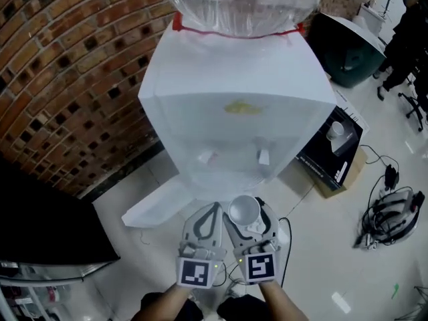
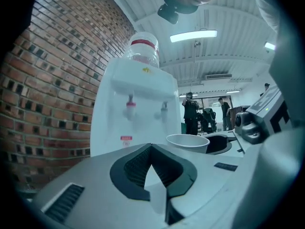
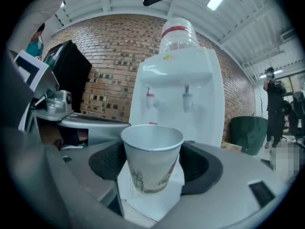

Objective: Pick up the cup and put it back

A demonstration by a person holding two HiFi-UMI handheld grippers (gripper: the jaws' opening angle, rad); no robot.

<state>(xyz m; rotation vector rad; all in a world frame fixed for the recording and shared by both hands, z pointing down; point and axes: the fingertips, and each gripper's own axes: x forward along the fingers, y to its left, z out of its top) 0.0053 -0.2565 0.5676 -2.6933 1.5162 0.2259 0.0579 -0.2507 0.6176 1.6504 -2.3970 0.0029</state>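
One paper cup (image 3: 152, 159) stands upright between the jaws of the right gripper (image 3: 153, 168). The dark pads (image 3: 204, 168) clasp its sides below the rim, with the water dispenser (image 3: 190, 85) beyond the tips. The cup looks light, thin-walled and easily crushed, so a gentle hold at mid-height seems best. The left gripper (image 2: 152, 149), just beside, is closed on nothing.
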